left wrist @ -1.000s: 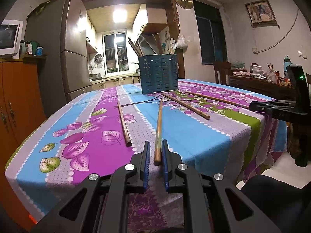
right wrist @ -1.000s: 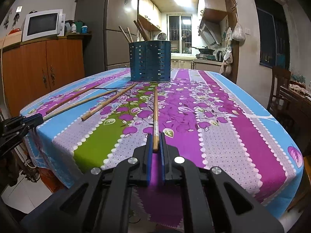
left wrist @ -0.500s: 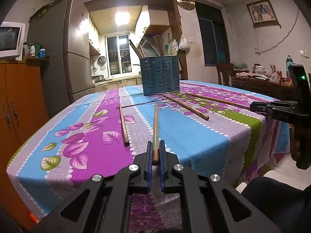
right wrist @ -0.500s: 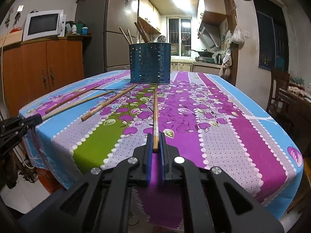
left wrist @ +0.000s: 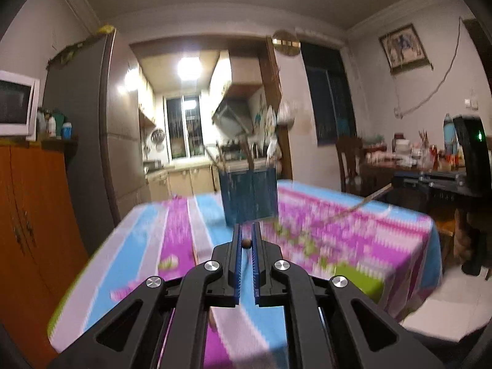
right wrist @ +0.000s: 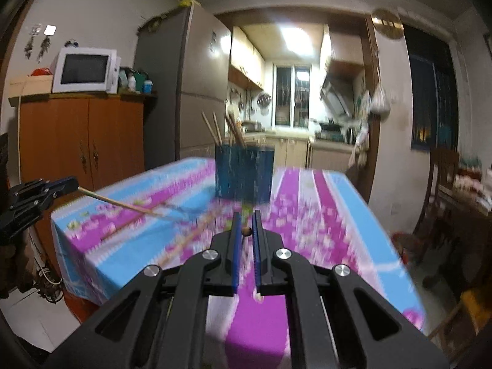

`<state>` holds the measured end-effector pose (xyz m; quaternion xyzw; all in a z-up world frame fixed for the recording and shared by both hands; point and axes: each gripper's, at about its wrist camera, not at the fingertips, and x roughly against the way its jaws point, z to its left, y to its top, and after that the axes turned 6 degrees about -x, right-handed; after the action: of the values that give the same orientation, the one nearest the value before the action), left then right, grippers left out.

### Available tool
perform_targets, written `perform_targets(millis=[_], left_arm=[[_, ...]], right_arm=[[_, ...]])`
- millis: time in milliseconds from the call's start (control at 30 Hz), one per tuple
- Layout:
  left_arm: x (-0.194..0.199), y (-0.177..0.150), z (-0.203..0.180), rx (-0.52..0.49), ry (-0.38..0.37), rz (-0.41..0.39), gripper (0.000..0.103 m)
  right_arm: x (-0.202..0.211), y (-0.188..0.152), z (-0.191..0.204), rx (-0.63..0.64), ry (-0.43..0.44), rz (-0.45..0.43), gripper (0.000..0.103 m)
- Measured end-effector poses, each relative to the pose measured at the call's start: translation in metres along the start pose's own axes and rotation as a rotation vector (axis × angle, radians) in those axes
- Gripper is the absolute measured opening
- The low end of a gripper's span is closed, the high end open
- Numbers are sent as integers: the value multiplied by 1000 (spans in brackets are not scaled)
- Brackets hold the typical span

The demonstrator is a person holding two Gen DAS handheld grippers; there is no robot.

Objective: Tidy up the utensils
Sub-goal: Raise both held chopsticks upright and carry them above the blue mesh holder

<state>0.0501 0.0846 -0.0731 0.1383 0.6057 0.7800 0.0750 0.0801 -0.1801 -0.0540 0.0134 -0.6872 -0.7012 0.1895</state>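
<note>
Room: a dim dining room is seen, opening onto a lit kitchen; a tall grey refrigerator (right wrist: 184,92) and an orange wooden cabinet (right wrist: 83,135) with a white microwave (right wrist: 86,70) on top stand by the wall.
Surface: a table covered with a striped blue, purple and green flowered cloth (left wrist: 369,236) is shown, heavily blurred.
Holder: a dark blue perforated utensil holder (right wrist: 244,173) is placed upright at the far end of the table, with several wooden chopsticks (right wrist: 212,129) sticking out of it.
Left gripper (left wrist: 246,236): the blue pads are pressed together on a brown wooden chopstick (left wrist: 246,244), seen end-on between the fingertips, above the cloth.
Right gripper (right wrist: 246,224): the jaws are pinched on a second brown wooden chopstick (right wrist: 246,231), its round end showing between the pads, directly in line with the holder beyond.
Cross view: in the right wrist view the left gripper's chopstick is seen slanting over the table.
Loose sticks: further chopsticks (right wrist: 184,243) are left lying on the cloth; their number cannot be told through the blur.
</note>
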Motion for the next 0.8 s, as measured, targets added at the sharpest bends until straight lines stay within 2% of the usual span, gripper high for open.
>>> perform_targets(millis=[100,200,500,800], left_arm=[[-10,33,5,-9,5,-48,7],[-27,52,8,-6,-7,-55,7],[-83,94,13,15,-59,-9,7],[-109,121,15,19,-57,41,7]], right_arm=[[2,23,1,24,13,-33,5],[-5,44,2,39,29,-44,5],[-36,87,-4,26,75,-12,5],[-61,107,-16,-10,102,32,5]])
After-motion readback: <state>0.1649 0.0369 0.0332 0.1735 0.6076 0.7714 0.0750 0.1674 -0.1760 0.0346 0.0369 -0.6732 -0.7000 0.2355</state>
